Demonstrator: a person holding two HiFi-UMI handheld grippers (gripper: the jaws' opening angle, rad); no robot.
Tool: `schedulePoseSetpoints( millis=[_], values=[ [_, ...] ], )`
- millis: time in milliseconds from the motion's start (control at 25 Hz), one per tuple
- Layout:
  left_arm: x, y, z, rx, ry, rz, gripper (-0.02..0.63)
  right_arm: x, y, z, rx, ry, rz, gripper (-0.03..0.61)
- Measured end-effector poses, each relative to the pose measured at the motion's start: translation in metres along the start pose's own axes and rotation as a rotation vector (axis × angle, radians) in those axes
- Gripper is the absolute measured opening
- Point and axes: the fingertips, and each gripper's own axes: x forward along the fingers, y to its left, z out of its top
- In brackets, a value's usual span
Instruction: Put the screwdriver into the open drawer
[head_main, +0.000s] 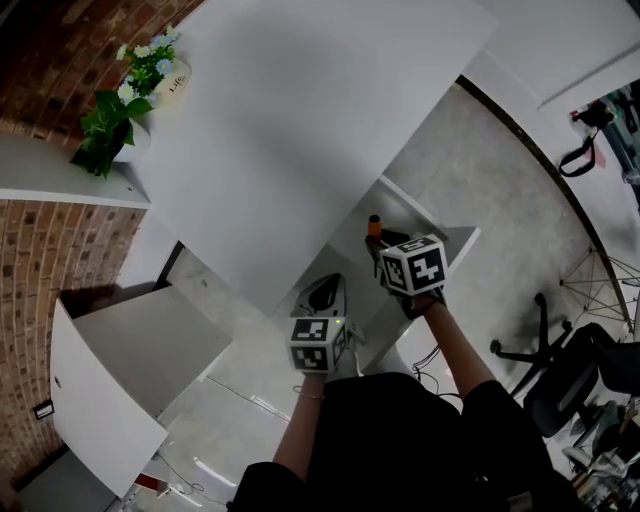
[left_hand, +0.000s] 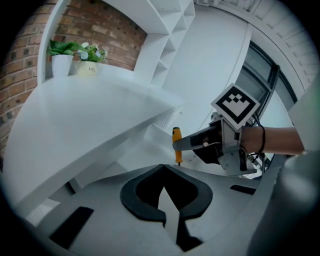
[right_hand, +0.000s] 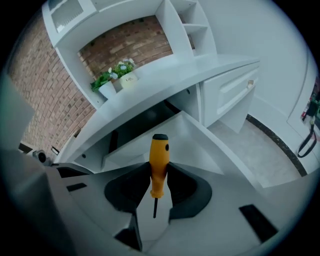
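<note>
Screwdriver (right_hand: 159, 157) clamped by orange handle between jaws of right gripper (right_hand: 159, 175); jaws closed against handle on both sides. Long axis held near upright: black cap end up, thin metal shaft pointed down, crosswise to jaws. Screwdriver held over open drawer (head_main: 425, 210), clear of drawer floor. Drawer pulled out from beneath white surface (head_main: 300, 120). Left gripper (left_hand: 163, 170) held just beside drawer, on its near side; jaw tips brought together, nothing gripped. Right gripper seen from left gripper view with screwdriver across its jaw tips.
</note>
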Motion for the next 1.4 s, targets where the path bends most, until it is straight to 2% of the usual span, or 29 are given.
schedulePoseSetpoints(
  millis=[280,600,1400],
  values=[
    [0.008,0.006,-0.009,-0.020,0.019,0.008,0.009,0.033,-0.018,-0.014,0.024,0.090,-0.044,0.109],
    [0.014,0.007,-0.021,-0.036,0.038,0.015,0.009,0.059,-0.034,-0.026,0.079,0.135,-0.075,0.109],
    [0.018,0.011,-0.035,-0.048,0.079,0.035,0.009,0.092,-0.052,-0.046,0.198,0.148,-0.113,0.109]
  ],
)
